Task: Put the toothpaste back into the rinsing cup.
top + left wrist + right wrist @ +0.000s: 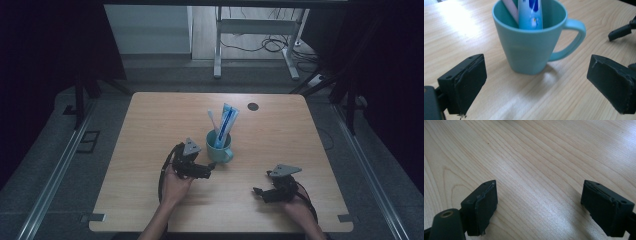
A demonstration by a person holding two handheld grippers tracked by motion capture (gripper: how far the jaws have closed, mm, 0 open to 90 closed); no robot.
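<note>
left tongs (207, 170): black, grey three-cornered plate, black cable | right tongs (257, 192): same | forearms unsleeved

Dim, bluish high view; gripper views brighter, with soft glare on the table (456, 22).

Teal mug (530, 50) holds a blue-and-white toothpaste tube (530, 13); black gripper pads (485, 205) over pale wood-grain table (536, 157).
</note>
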